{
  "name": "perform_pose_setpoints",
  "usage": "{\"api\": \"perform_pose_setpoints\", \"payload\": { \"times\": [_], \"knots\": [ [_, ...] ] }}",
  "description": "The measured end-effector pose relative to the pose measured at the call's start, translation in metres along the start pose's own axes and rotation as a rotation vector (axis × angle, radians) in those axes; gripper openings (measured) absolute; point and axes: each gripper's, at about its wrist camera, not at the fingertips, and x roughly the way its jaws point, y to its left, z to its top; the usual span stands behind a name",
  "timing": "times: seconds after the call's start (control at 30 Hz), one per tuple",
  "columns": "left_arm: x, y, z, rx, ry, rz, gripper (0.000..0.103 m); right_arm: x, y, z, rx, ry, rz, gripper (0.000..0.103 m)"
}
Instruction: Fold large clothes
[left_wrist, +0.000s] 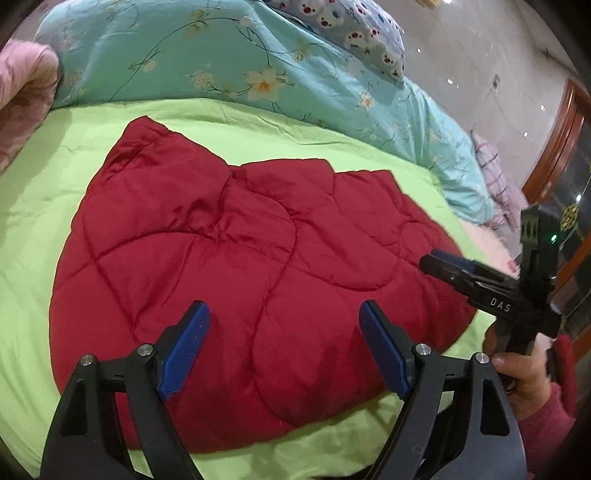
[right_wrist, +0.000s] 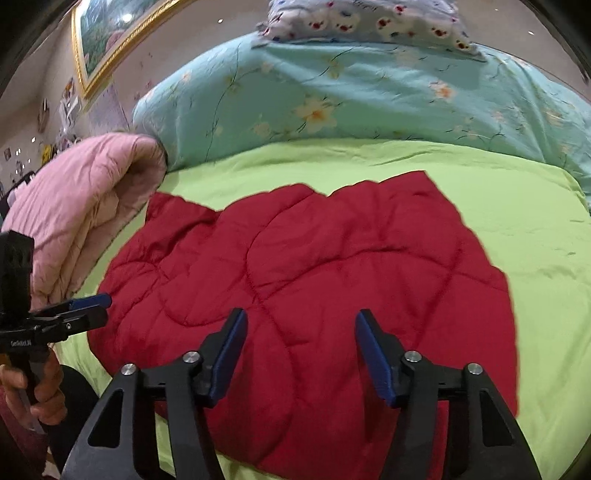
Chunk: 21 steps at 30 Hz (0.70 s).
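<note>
- Red quilted jacket (left_wrist: 236, 258) spread flat on green bed sheet (left_wrist: 44, 206), long axis running left to right, directly ahead of and below both grippers.
- Left gripper (left_wrist: 284, 347) wide, empty, above near hem.
- Right gripper (right_wrist: 299, 354) narrower, empty, beside it, equally near.
- Bare sheet past right edge; pink blanket (right_wrist: 74, 214) crowding left, blue quilt (left_wrist: 229, 55) behind.

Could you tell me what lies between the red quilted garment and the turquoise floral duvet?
Only bare green sheet; the garment and duvet stay apart, shown in both views.
</note>
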Motion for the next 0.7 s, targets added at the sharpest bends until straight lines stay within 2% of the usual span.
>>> {"api": "perform_pose_setpoints", "payload": {
  "times": [0.33,0.7],
  "knots": [
    [0.038,0.004,0.011,0.012,0.059,0.133,0.083,0.043,0.009,0.01,-0.052,0.083,-0.1,0.058],
    [0.071,0.02,0.035,-0.011,0.094,0.183,0.083,0.081,-0.002,0.032,-0.038,0.149,-0.139,0.058]
  ]
}}
